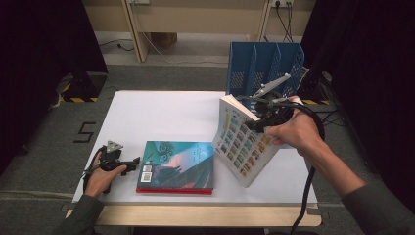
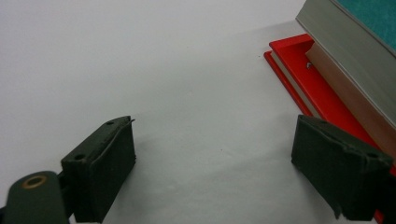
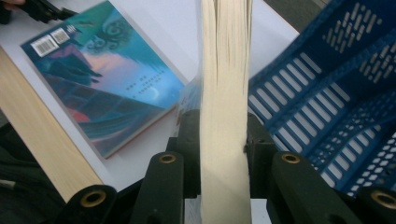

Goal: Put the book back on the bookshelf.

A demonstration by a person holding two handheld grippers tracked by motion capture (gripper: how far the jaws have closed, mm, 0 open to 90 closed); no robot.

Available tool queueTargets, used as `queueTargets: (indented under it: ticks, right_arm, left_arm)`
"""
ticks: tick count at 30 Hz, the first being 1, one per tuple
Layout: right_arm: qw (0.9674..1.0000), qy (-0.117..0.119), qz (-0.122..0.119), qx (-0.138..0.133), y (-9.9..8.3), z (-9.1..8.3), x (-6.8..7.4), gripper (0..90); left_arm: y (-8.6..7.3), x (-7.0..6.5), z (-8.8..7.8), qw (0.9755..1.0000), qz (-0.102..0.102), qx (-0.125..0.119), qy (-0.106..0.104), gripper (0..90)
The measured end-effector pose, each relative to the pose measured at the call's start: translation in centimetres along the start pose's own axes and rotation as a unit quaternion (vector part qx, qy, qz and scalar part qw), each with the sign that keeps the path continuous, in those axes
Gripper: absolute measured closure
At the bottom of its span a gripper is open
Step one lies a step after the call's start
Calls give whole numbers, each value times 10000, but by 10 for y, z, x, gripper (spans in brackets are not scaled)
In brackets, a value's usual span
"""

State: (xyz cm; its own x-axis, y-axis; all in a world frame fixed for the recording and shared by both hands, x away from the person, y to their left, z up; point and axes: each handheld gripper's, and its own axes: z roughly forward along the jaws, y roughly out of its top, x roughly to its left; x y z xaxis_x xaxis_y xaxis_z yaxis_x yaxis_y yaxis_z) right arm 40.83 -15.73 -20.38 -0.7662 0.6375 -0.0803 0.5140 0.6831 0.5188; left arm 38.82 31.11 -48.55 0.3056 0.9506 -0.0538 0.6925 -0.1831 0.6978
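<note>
My right gripper (image 1: 259,122) is shut on a white book (image 1: 242,147) whose cover carries a grid of small pictures. The book hangs tilted above the table's right part, one corner low near the front. In the right gripper view its cream page edge (image 3: 224,93) stands clamped between the two jaws. A teal-covered book (image 1: 177,165) lies flat on a red book (image 1: 173,191) at the front middle of the white table (image 1: 151,112). My left gripper (image 1: 132,164) rests on the table just left of that stack, open, with the red book (image 2: 303,79) beside its right jaw.
A blue slotted file rack (image 1: 264,68) stands at the table's back right, just behind the lifted book, and appears as blue lattice (image 3: 327,102) in the right gripper view. The table has a wooden front edge (image 1: 195,215). Dark curtains hang on both sides.
</note>
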Motion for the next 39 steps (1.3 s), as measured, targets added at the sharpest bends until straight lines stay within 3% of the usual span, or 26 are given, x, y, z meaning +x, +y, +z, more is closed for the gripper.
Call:
queueTargets:
  ticks: [8,13,19,24,30,39]
  right_arm:
    - [9996,-128,158,205,-15,1,-10,739]
    - [9990,-44,222,383,-26,9,-10,735]
    - [9986,19,352,389,-31,7,-16,722]
    - [9949,59,939,350,-35,7,-21,701]
    - [9899,72,1287,596,-29,18,-22,660]
    - [9879,69,1351,761,-23,30,-24,645]
  left_arm:
    - [0,0,0,10000,1,-5,8,122]
    - [0,0,0,10000,1,-7,11,121]
    - [0,0,0,10000,-1,-7,8,121]
    - [0,0,0,10000,11,7,4,121]
    - [0,0,0,10000,7,-3,8,121]
    - [0,0,0,10000,8,-4,8,121]
